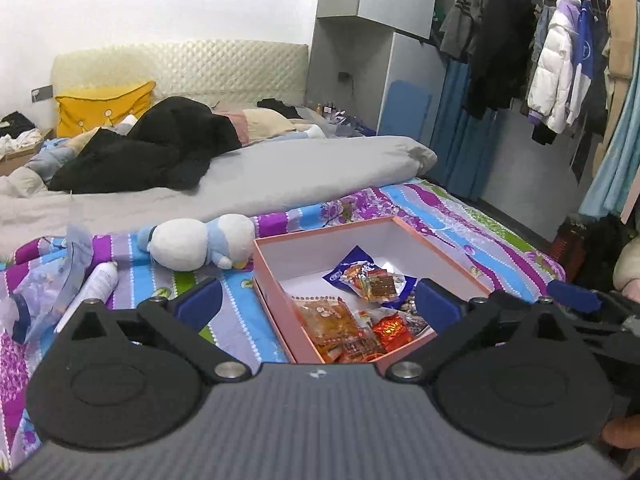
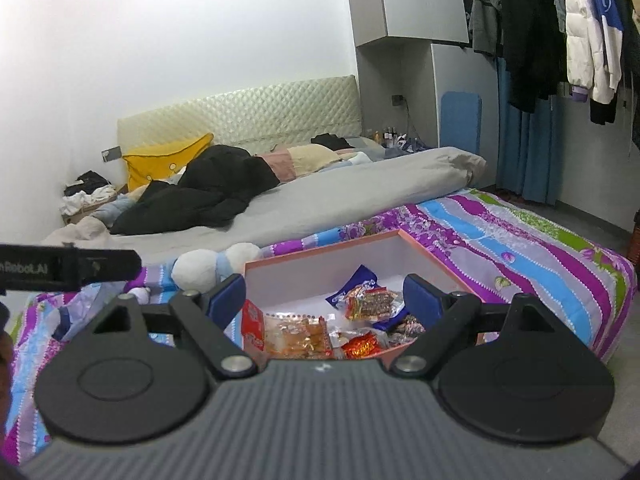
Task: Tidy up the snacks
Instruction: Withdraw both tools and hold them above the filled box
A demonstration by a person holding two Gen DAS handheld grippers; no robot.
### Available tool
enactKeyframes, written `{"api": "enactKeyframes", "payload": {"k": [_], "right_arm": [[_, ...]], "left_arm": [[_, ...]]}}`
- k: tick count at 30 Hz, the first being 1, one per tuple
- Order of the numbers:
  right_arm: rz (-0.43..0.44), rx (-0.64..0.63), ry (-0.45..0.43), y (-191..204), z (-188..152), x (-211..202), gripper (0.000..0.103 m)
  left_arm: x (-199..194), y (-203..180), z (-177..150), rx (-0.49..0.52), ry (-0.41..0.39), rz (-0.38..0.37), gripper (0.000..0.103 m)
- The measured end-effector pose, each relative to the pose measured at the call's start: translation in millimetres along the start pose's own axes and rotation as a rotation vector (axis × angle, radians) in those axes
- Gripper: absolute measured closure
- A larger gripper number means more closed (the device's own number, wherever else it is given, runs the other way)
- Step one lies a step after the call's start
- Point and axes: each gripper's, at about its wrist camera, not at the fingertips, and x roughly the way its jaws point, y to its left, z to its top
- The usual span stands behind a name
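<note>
On the bed, inside the pink box (image 1: 280, 258), snack packets (image 1: 340, 320) are lying loose; I am holding left tongs (image 1: 318, 304) and right tongs (image 2: 324, 294) wide, empty; packets looking light, crinkly, slippery; pinching a sealed edge seems best.

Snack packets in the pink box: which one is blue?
The blue foil snack packet lying farthest back in the pink cardboard box; the other packets nearer the camera are orange, red or clear.
</note>
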Motion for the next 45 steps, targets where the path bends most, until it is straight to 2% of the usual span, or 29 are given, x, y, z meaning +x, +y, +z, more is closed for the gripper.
{"api": "enactKeyframes", "payload": {"k": [4, 8, 14, 26, 37, 45], "right_arm": [[0.004, -0.012, 0.0, -2.9, -2.9, 0.5, 0.016], [0.023, -0.006, 0.006, -6.2, -7.5, 0.4, 0.016], [0.038, 0.024, 0.018, -7.9, -15.3, 1.7, 0.016], [0.042, 0.008, 0.04, 2.9, -19.3, 9.7, 0.016], [0.036, 0.015, 0.045, -4.7, -17.3, 8.5, 0.016], [0.024, 0.026, 0.044, -8.7, -17.8, 7.0, 0.016]], "left_arm": [[-2.4, -4.4, -1.4, 0.003, -0.002, -0.007, 0.0], [2.3, -9.4, -4.1, 0.026, 0.008, 0.035, 0.0], [12.4, -6.4, -6.7, 0.016, 0.03, 0.023, 0.0], [18.4, 3.4, -4.8, -0.004, 0.024, 0.048, 0.0], [19.2, 5.3, -8.9, -0.046, 0.028, 0.052, 0.0], [20.7, 1.2, -12.7, -0.031, 0.039, 0.054, 0.0]]}}
